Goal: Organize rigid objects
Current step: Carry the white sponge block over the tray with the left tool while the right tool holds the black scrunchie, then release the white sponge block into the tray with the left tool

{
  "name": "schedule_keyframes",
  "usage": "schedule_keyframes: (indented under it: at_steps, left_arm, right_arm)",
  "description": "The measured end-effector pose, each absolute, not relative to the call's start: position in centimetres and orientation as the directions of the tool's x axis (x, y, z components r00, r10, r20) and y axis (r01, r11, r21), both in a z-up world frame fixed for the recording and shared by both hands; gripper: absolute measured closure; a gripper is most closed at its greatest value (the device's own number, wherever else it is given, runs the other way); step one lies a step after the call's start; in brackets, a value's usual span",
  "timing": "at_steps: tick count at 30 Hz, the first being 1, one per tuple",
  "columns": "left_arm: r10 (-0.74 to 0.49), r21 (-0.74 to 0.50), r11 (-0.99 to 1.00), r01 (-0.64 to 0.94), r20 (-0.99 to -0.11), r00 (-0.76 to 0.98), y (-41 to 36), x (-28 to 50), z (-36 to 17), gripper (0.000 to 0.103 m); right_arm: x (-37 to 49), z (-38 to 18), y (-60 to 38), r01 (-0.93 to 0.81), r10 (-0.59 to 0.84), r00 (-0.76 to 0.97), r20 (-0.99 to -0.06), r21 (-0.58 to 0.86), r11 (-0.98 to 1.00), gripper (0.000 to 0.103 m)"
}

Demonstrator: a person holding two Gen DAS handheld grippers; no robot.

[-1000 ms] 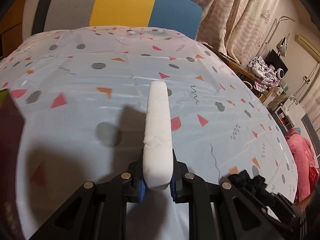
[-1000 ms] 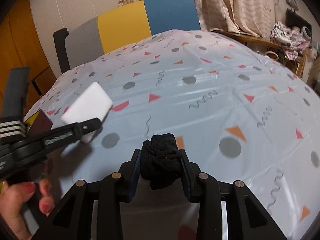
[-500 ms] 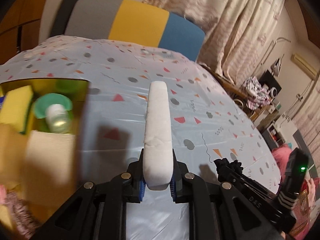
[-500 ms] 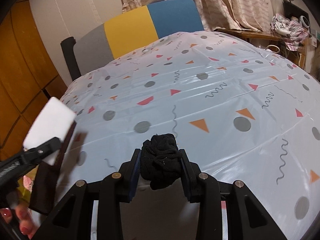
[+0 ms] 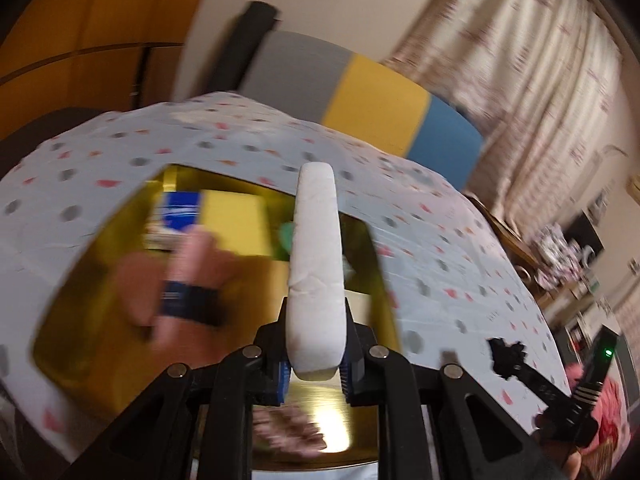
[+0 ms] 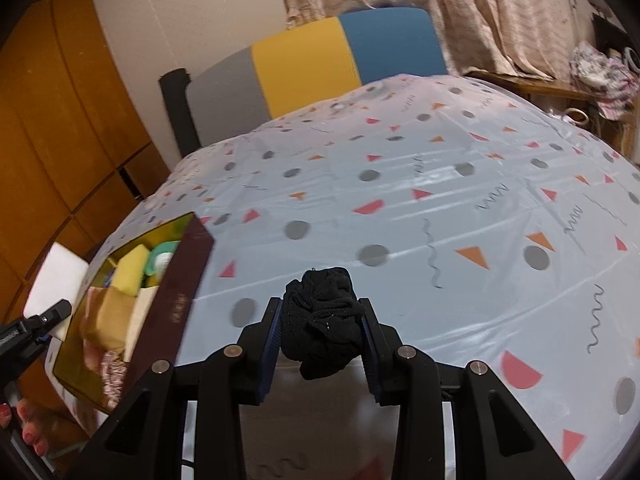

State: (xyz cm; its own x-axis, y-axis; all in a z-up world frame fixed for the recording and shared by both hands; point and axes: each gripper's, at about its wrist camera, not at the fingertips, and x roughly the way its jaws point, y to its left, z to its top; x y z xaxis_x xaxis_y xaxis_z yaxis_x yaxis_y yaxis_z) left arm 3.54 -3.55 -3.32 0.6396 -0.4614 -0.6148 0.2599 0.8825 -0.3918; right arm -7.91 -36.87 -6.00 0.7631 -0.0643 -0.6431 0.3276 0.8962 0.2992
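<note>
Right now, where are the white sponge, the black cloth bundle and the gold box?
white sponge [image 5: 316, 264], left wrist view, middle of its narrow edge
black cloth bundle [image 6: 322, 320], right wrist view, its centre
gold box [image 6: 188, 284], right wrist view, dark outer wall

White sponge stands on edge, long, pointing to 12 o'clock over the gold box. Black crumpled cloth hangs above the desk.

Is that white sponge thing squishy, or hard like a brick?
Probably squishy: the white sponge block shows a crease and bulges a little just above where the left gripper pinches it. It likely weighs little, since it sticks far out past the fingers without drooping. Its matte, foamy surface should not slip easily.
</note>
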Motion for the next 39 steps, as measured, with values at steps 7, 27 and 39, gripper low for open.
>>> schedule_keyframes:
  at_steps: [7, 27, 39]
  left_arm:
    - [-0.362, -0.387, 0.914, 0.120, -0.647, 0.671, 3.2, 4.6, -4.9, 0.086]
    - [-0.419, -0.388, 0.902, 0.188, -0.682, 0.599, 2.5, 11.3, -4.2, 0.087]
    - [-0.617, -0.549, 0.786, 0.284, -0.682, 0.392, -6.2, 12.9, -5.5, 0.077]
  right_arm:
    - [-7.0, -4.4, -33.5, 0.252, -0.016, 0.788, -0.616, 0.299, 0.920, 0.066]
    - [-6.1, -3.5, -28.9, 0.171, 0.036, 0.785, -0.619, 0.272, 0.947, 0.066]
    - [-5.4, -3.9, -28.2, 0.162, 0.045, 0.772, -0.634, 0.266, 0.950, 0.066]
